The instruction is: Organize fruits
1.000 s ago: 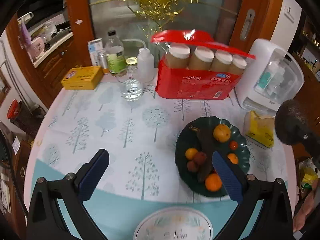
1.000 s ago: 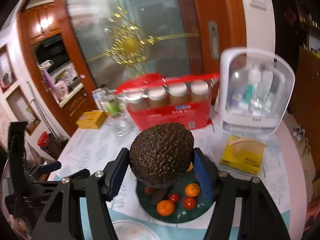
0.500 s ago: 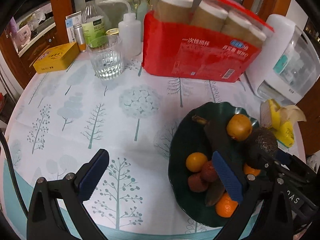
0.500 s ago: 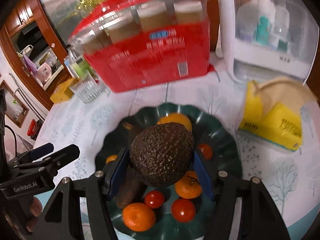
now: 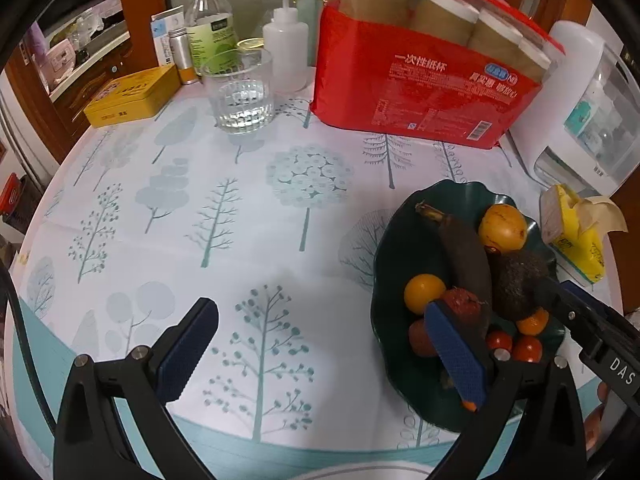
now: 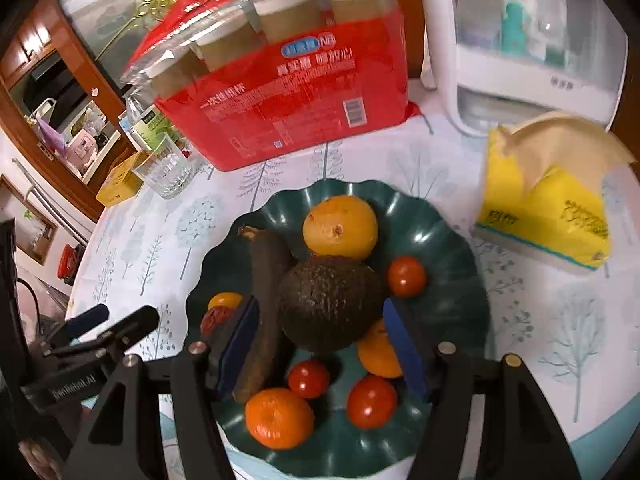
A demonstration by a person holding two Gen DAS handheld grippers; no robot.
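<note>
Here — avocado (image 6: 330,306) seemingly between right gripper (image 6: 324,344) pads

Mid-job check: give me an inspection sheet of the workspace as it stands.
Surface: table under a tree-print cloth.
Job's things: green plate holds avocado, orange, dark banana, tangerines, tomatoes.
Clutter: red cup pack, glass, yellow tin, tissue pack, bottles, white case.
Grippers: right gripper around the avocado, which rests among the fruit; contact unclear. Left gripper open, nothing between its jaws.
Cables: dark cable at left edge.
Surroundings: wooden door frame, shelves.
</note>
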